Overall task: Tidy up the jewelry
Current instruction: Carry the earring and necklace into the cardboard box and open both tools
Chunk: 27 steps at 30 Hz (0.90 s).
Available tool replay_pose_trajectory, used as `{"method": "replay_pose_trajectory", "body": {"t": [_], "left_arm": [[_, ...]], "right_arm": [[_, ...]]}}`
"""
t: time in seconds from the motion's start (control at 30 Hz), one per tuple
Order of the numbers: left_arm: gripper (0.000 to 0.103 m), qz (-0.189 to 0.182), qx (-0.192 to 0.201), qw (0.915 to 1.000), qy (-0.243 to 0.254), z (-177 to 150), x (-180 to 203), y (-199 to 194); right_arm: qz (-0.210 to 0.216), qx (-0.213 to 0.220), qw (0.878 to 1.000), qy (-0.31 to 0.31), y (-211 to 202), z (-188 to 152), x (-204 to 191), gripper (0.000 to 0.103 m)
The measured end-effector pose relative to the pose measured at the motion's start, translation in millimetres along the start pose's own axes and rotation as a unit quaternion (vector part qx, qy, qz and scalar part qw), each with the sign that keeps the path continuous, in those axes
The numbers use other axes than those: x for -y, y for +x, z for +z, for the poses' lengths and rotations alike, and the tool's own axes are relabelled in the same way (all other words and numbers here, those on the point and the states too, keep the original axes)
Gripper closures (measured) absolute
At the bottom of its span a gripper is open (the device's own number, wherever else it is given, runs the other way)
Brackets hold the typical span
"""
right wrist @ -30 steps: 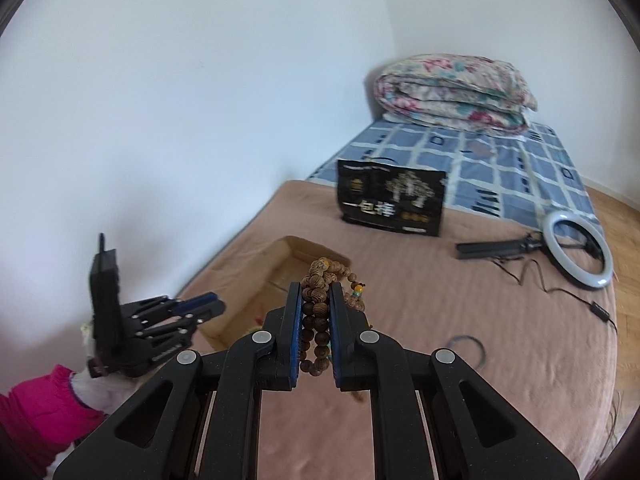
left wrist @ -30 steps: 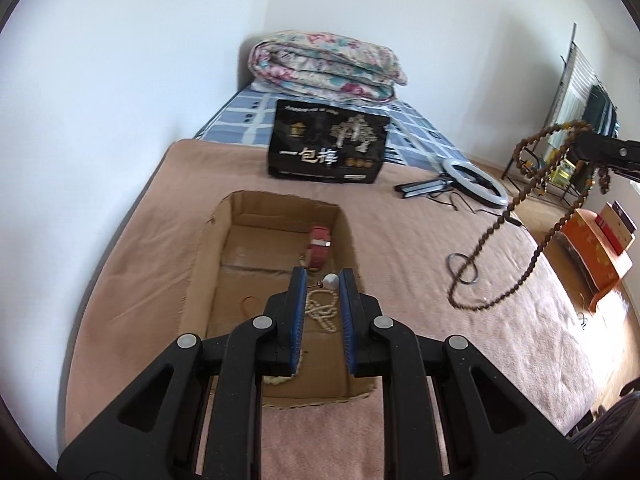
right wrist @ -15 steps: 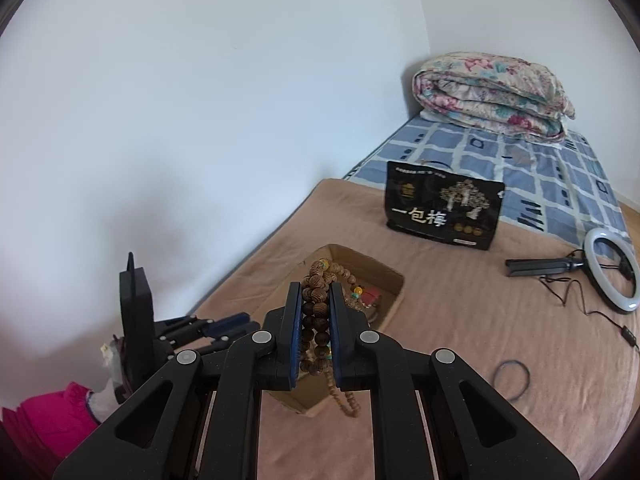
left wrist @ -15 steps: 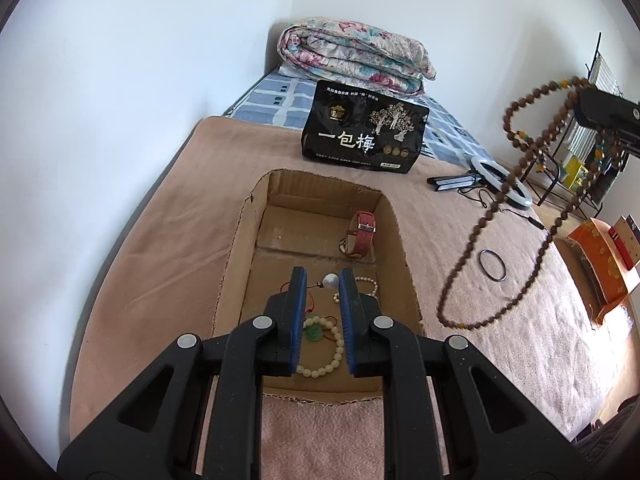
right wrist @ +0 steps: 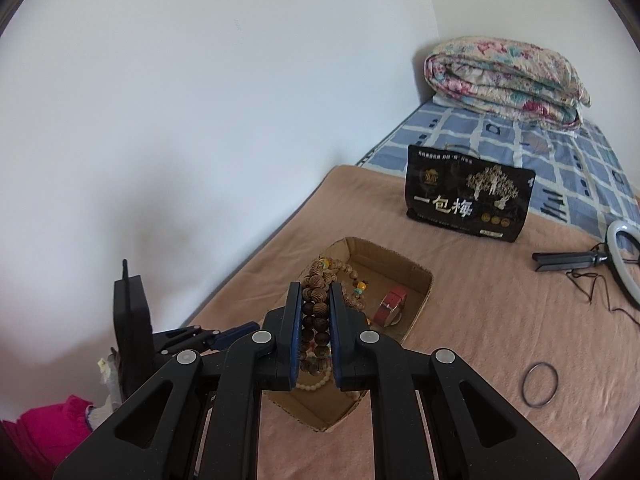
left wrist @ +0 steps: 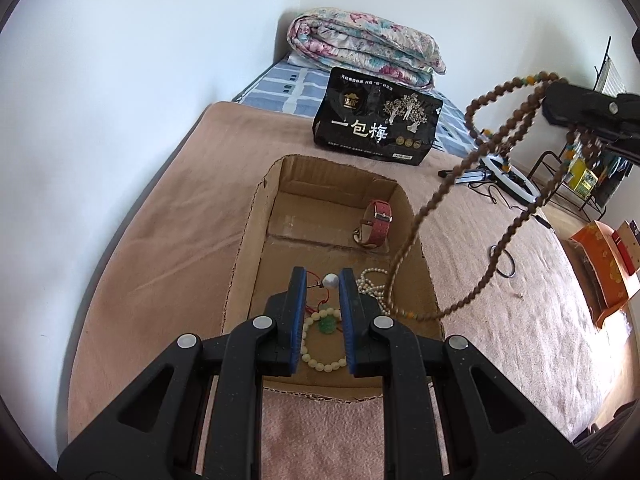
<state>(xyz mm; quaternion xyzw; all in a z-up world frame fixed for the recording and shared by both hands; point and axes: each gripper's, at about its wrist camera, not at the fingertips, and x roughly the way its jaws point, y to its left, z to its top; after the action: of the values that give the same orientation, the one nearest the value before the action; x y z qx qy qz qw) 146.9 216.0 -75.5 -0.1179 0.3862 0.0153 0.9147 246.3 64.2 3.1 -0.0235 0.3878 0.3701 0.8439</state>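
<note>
An open cardboard box (left wrist: pixel 256 216) lies on the tan blanket. It holds a red watch (left wrist: pixel 376 224), a white pearl strand (left wrist: pixel 374 280) and a cream bead bracelet (left wrist: pixel 324 364) with a green stone. My left gripper (left wrist: pixel 322 278) hovers over the box's near half, nearly closed, with a small silvery bead (left wrist: pixel 331 280) on a red cord between its tips. My right gripper (right wrist: pixel 316 292) is shut on a long brown wooden bead strand (right wrist: pixel 314 308). In the left wrist view that strand (left wrist: pixel 436 196) hangs down, and its lowest loop reaches the box's right rim.
A black printed packet (left wrist: pixel 376 128) stands behind the box, with a folded floral quilt (left wrist: pixel 360 52) beyond it. A ring light (right wrist: pixel 624 264) and a black ring (right wrist: pixel 540 388) lie on the blanket to the right. The white wall runs along the left. A pink sleeve (right wrist: pixel 52 428) shows at lower left.
Both grippers have closed in on the box. The right one carried the wooden strand leftward and down, so its loop now hangs at the box's right rim. Neither grip has changed.
</note>
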Motion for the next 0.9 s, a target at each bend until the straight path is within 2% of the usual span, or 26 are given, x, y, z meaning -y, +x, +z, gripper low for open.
{"method": "replay_pose_trajectory", "body": {"t": [0.53,0.87,0.9], "left_arm": [[0.088,0.011,-0.028,0.9995,0.007,-7,1,14],[0.088,0.006,-0.032,0.9995,0.002,-8,1,16],[0.088,0.006,-0.033,0.9994,0.004,-8,2,16]], "right_arm": [[-0.016,-0.056,0.998,0.025,52,-32,14,0.093],[-0.014,-0.079,0.996,0.025,63,-42,18,0.092],[-0.014,-0.080,0.996,0.023,63,-42,17,0.089]]}}
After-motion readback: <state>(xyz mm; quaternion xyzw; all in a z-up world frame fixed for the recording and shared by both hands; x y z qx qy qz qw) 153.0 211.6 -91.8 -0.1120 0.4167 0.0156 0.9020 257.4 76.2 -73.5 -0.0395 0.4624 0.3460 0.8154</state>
